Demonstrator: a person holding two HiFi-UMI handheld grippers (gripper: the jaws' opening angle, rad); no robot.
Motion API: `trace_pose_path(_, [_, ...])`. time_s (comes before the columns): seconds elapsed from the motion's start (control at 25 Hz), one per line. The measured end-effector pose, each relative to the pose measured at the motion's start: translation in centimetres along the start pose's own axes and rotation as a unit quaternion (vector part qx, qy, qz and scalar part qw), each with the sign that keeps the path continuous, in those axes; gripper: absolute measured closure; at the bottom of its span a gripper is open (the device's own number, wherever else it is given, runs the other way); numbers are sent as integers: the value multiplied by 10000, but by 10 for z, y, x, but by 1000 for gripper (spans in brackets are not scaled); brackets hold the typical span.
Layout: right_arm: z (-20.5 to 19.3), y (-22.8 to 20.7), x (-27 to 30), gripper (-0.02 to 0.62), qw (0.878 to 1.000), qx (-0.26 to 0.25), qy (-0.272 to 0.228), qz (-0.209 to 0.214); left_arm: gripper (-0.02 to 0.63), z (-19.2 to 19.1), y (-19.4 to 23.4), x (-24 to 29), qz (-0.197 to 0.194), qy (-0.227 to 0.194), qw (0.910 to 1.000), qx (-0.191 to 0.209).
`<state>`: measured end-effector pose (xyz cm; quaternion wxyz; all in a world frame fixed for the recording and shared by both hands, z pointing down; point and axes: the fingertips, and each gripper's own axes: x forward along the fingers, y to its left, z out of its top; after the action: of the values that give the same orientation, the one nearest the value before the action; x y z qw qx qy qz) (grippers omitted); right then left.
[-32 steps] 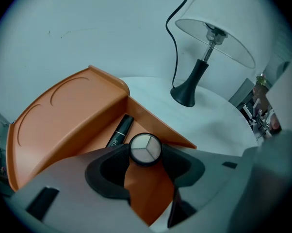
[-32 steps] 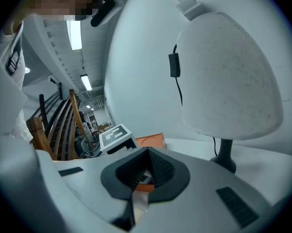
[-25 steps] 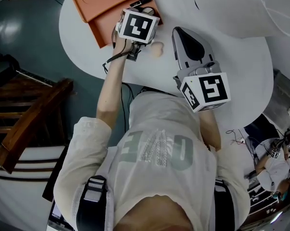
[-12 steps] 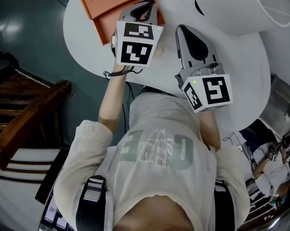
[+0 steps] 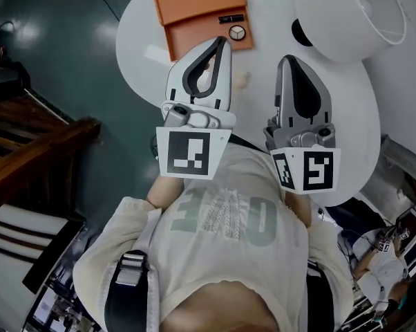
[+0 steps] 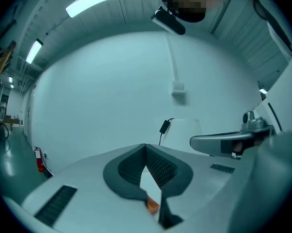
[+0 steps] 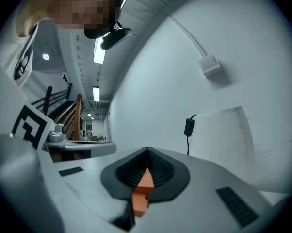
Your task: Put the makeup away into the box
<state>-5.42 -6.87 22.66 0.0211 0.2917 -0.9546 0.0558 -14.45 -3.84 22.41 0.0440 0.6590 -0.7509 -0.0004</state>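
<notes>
Both held up side by side in front of the person's chest. Left gripper [image 5: 220, 44] fingers are pressed together with nothing in them, same deal on the right gripper [image 5: 289, 61]. Past them, on the round white counter [image 5: 350, 109], sits the open flat orange box [image 5: 194, 5], with a small round compact [image 5: 236, 34] and a thin black makeup stick [image 5: 230, 19] lying inside.
</notes>
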Motion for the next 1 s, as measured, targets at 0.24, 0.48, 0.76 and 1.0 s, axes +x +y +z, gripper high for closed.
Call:
trace_pose_path(0.24, [11, 8, -7, 591, 9998, -131, -152, -5, 599, 1, -3, -14, 21, 3, 9999, 107])
trace_pose_path(0.48, [5, 4, -4, 591, 9999, -81, -72, -7, 598, -7, 0, -10, 120, 106, 9998, 97])
trace_pose_path(0.76, [-14, -8, -2, 591, 9998, 170, 126, -35, 363, -167, -28, 26, -375, 2226, 9741, -137])
trace_pose_path(1.0, [-27, -17, 0, 591, 9992, 284, 279, -75, 350, -275, -42, 14, -166, 3508, 9361, -176])
